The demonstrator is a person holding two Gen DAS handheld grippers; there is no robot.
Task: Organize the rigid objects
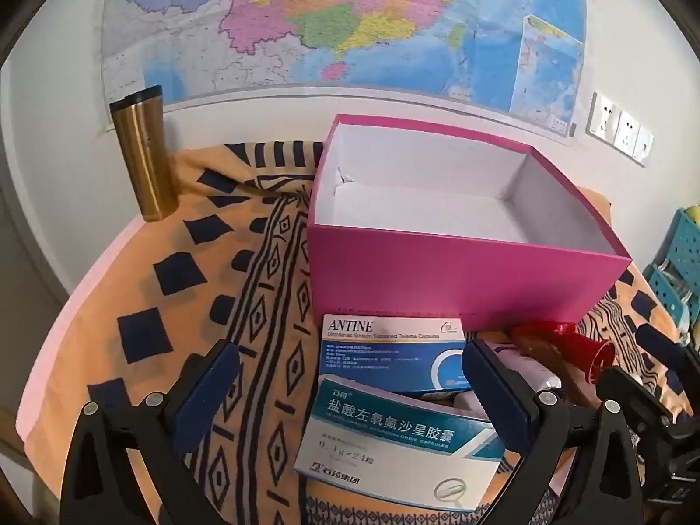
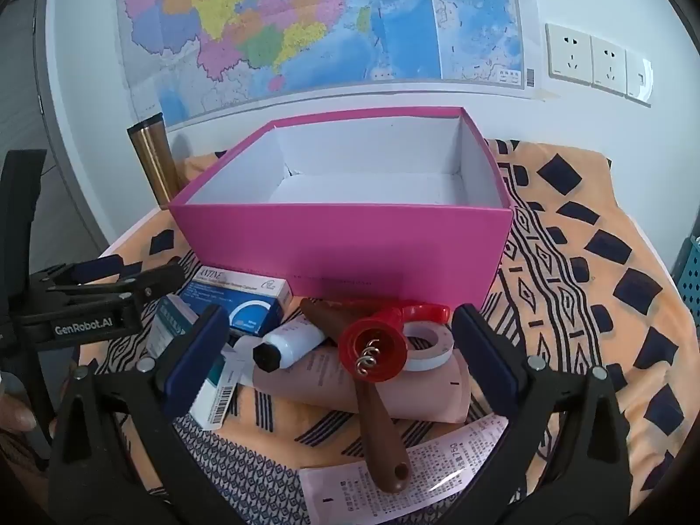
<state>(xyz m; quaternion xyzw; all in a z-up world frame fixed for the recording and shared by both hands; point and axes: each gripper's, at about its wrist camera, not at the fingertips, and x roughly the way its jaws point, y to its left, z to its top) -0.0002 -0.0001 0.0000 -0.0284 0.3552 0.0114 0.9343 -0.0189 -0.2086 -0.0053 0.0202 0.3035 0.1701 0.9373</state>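
An open pink box (image 1: 459, 280) (image 2: 341, 245) stands empty on the patterned cloth. In front of it lies a pile. It holds a blue ANTINE medicine box (image 1: 393, 350) (image 2: 245, 302), a teal-and-white medicine box (image 1: 393, 442) (image 2: 175, 328), a white bottle with a black cap (image 2: 288, 343), a red corkscrew (image 2: 376, 345) (image 1: 564, 345), a brown wooden handle (image 2: 385, 446), a white tape roll (image 2: 426, 345) and a pink tube (image 2: 393, 393). My left gripper (image 1: 350, 393) (image 2: 144, 280) hangs open above the two medicine boxes. My right gripper (image 2: 341, 354) (image 1: 643, 363) is open over the corkscrew and bottle, holding nothing.
A gold tumbler (image 1: 144, 153) (image 2: 153, 162) stands at the back left by the wall. A receipt (image 2: 415, 472) lies at the near edge. A blue basket (image 1: 678, 262) (image 2: 689, 271) sits off the table's right side. A map and wall sockets (image 2: 590, 61) are behind.
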